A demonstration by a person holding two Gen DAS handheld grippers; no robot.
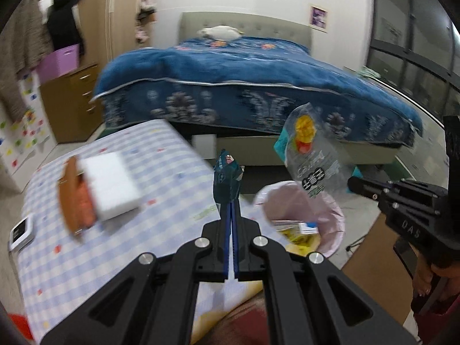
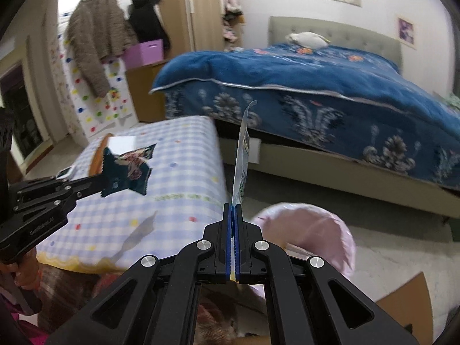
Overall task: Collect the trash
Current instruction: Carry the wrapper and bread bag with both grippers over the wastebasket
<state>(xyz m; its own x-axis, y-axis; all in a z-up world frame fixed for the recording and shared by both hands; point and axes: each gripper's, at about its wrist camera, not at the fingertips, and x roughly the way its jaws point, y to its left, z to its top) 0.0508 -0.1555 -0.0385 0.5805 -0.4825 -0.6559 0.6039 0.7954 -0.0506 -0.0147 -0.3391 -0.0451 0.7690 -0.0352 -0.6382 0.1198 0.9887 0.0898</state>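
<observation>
My left gripper is shut on a dark teal snack wrapper, held above the table edge; the wrapper also shows in the right wrist view. My right gripper is shut on a clear plastic wrapper with green print, seen edge-on; in the left wrist view this wrapper hangs above the bin. The pink-lined trash bin stands on the floor right of the table and holds several pieces of trash; it also shows in the right wrist view.
A table with a blue checked cloth carries a white box, an orange-brown item and a small white device. A bed with a blue cover stands behind. A cardboard piece lies at the right.
</observation>
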